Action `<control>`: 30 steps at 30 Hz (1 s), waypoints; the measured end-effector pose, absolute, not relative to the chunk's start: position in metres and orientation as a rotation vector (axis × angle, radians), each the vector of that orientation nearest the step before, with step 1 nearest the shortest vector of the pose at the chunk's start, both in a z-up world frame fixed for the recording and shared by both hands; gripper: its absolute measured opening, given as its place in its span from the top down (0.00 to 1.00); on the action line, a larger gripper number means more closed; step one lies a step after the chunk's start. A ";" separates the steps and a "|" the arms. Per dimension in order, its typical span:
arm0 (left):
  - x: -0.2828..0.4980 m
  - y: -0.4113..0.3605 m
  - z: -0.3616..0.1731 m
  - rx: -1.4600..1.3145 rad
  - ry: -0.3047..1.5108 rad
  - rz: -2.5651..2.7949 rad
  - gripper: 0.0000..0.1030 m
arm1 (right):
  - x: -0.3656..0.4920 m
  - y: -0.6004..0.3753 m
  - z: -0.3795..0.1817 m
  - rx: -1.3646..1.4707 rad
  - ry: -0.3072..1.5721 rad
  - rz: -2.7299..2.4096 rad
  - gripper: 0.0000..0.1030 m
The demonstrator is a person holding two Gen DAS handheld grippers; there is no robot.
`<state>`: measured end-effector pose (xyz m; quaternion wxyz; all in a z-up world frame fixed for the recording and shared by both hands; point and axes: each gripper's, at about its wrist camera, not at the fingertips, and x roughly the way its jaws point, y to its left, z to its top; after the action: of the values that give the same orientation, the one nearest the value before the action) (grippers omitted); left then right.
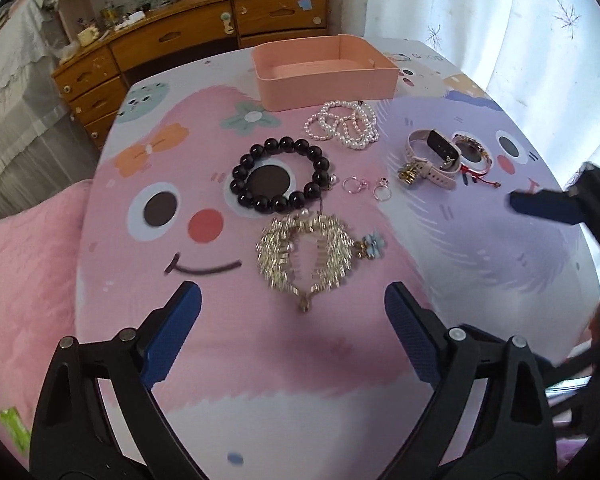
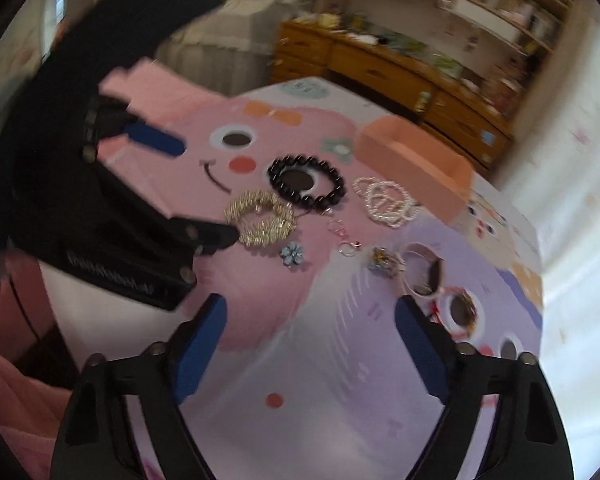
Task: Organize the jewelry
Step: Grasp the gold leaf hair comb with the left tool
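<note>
Jewelry lies on a cartoon-print table. A gold spiky necklace [image 1: 306, 254] lies just ahead of my open, empty left gripper [image 1: 292, 312]. Beyond it are a black bead bracelet [image 1: 280, 176], a pearl bracelet pile [image 1: 346, 124], two thin rings [image 1: 366, 188], a blue flower clip [image 1: 374, 244] and a watch with bangle [image 1: 444, 158]. An empty pink box [image 1: 324, 72] stands at the far edge. My right gripper [image 2: 310, 320] is open and empty above the purple area, near the watch [image 2: 424, 276]. The necklace [image 2: 260, 218], black bracelet [image 2: 306, 184], pearls [image 2: 388, 200] and box [image 2: 416, 164] show there too.
A wooden dresser [image 1: 204, 36] with clutter stands behind the table. A pink blanket [image 1: 24, 272] lies left of the table. White curtains [image 1: 500, 12] hang at the right. The right gripper's finger [image 1: 548, 208] shows at the right edge of the left wrist view.
</note>
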<state>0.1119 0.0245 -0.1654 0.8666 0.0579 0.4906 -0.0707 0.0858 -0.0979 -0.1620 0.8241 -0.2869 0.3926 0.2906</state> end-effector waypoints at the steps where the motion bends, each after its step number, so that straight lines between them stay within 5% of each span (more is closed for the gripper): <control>1: 0.120 0.024 -0.172 0.135 1.017 -0.158 0.12 | 0.094 -0.098 -0.172 -0.625 0.843 0.649 0.34; 10: 0.156 0.012 -0.210 0.168 1.053 -0.220 0.13 | 0.141 -0.095 -0.221 -0.587 0.841 0.862 0.52; 15: 0.166 0.011 -0.222 0.158 1.089 -0.233 0.25 | 0.145 -0.083 -0.230 -0.589 0.816 0.895 0.59; 26: 0.180 0.016 -0.222 0.109 1.168 -0.218 0.29 | 0.159 -0.074 -0.228 -0.568 0.790 0.898 0.60; 28: 0.181 0.020 -0.222 0.095 1.190 -0.187 0.30 | 0.160 -0.074 -0.226 -0.558 0.801 0.892 0.77; 30: 0.183 0.024 -0.221 0.086 1.210 -0.160 0.30 | 0.160 -0.075 -0.224 -0.546 0.809 0.880 0.80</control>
<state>0.1827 0.0235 -0.2208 0.8185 0.0403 0.5682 -0.0753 0.1604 -0.0751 -0.2245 0.7918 -0.2536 0.3761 0.4091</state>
